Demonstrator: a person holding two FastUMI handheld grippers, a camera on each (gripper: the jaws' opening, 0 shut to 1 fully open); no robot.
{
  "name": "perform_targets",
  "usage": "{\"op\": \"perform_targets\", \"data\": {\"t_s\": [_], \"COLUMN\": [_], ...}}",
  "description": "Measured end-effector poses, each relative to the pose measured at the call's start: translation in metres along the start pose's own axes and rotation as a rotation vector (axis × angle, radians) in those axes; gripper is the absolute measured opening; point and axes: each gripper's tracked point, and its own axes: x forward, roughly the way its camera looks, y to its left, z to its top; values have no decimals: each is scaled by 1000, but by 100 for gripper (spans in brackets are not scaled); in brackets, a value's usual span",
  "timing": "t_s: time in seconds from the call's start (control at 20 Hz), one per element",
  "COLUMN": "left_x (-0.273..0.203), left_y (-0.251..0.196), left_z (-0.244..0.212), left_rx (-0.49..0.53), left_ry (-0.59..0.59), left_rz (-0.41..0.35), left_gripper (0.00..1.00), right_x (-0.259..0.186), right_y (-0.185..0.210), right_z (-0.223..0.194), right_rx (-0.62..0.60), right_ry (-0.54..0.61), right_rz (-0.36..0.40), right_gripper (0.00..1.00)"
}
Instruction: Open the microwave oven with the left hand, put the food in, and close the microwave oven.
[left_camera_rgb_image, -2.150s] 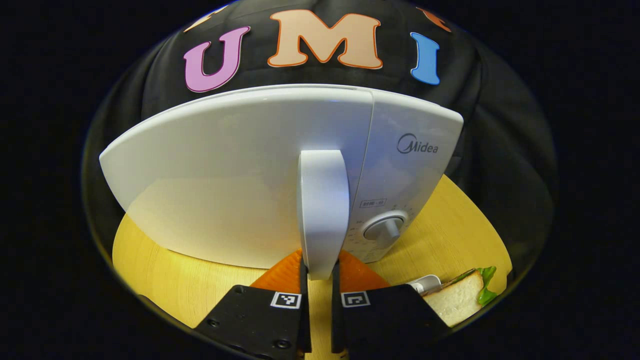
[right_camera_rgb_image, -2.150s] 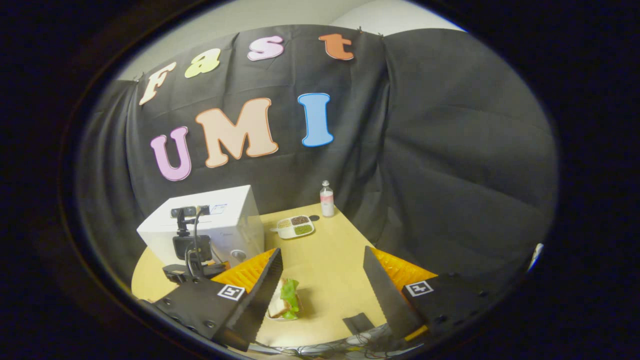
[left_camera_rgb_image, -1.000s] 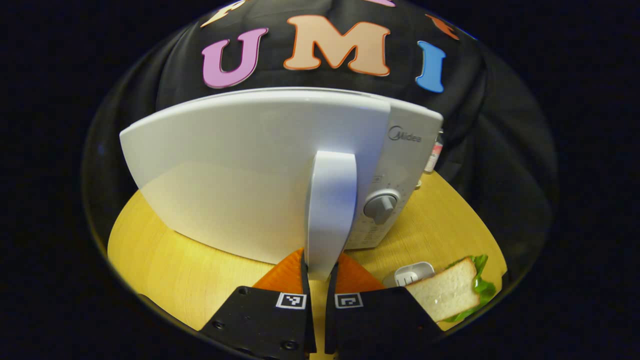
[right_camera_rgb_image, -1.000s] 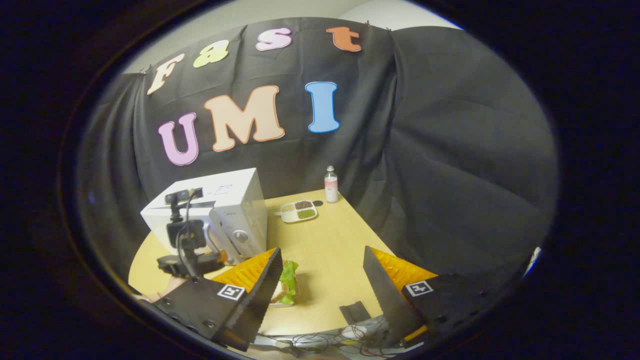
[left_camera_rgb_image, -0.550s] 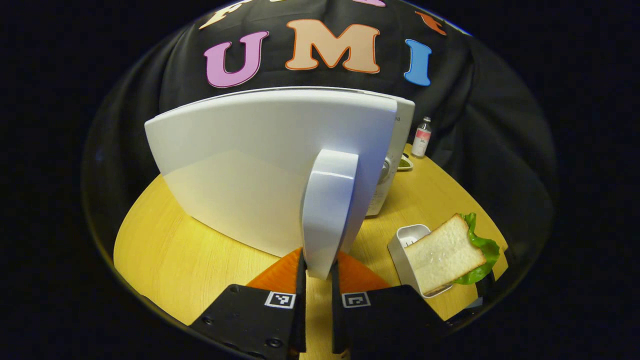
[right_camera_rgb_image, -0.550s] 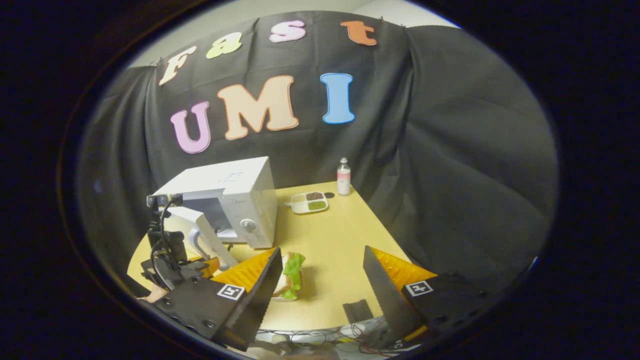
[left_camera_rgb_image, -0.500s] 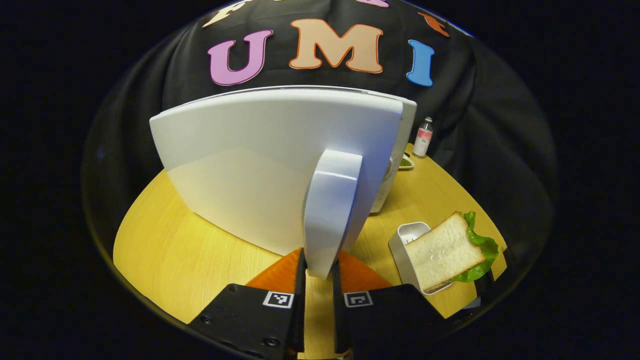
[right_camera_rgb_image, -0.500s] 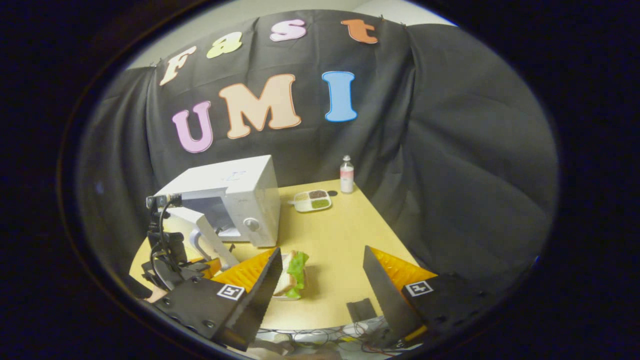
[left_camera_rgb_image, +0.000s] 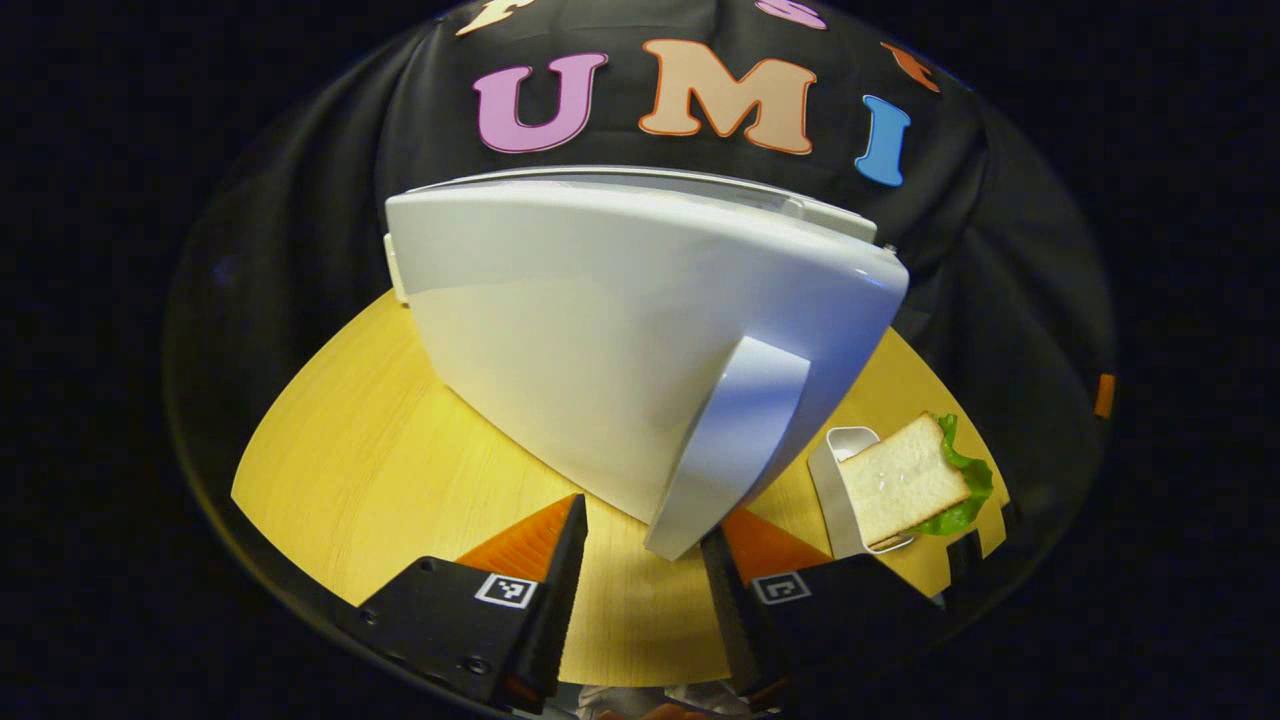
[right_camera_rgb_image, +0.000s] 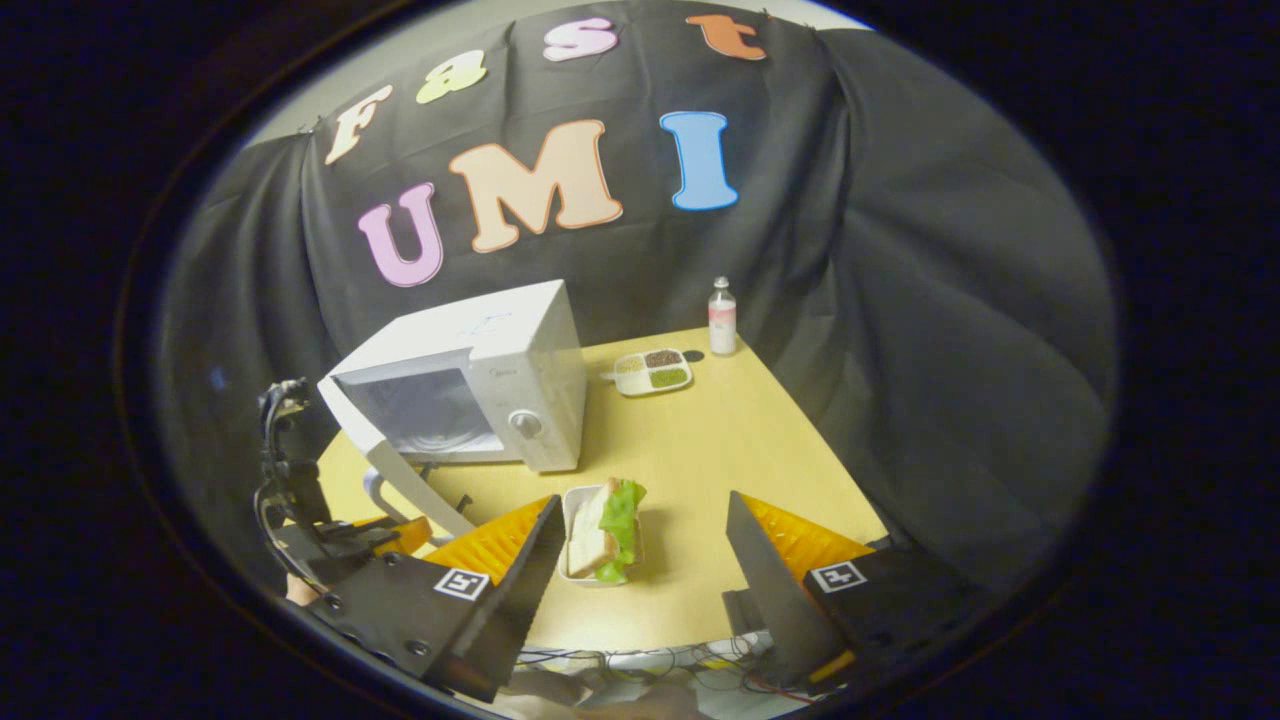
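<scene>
- I am spreading my left gripper off the handle; door swinging freely.
- My right gripper is gaping empty; the soft sandwich at 12 o'clock probably needs gentle side-gripping.

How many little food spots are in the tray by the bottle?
3 in the tray, beside the bottle: a pale one at its left end, a dark one and a green one.
</scene>
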Motion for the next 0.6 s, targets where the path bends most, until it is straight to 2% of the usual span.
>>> {"op": "perform_targets", "data": {"t_s": [0.05,0.1,0.2,0.3,0.35,0.4,0.45,0.5,0.6], "left_x": [-7,-12,-25,-40,-53,-64,-74,-84,-100], "left_y": [9,16,32,50,62,74,86,98,117], "left_z": [-2,-4,-10,-15,-18,-17,-15,-14,-23], "left_rx": [-16,-34,-64,-81,-89,-100,-116,-133,-175], "left_ry": [-1,1,10,9,6,-4,-17,-28,-20], "left_rz": [18,30,68,124,153,183,214,245,292], "left_gripper": [67,81,94,96,96,96,96,96,95], "right_x": [3,7,17,26,31,36,41,45,54], "right_y": [0,1,2,1,2,2,4,6,11], "right_z": [-3,-6,-13,-21,-26,-32,-37,-42,-51], "right_rx": [5,10,8,11,18,26,35,49,74], "right_ry": [15,29,67,108,134,158,184,211,262], "right_rz": [9,20,45,69,85,100,114,130,165], "right_gripper": [93,93,93,93,100,93,94,100,100]}}
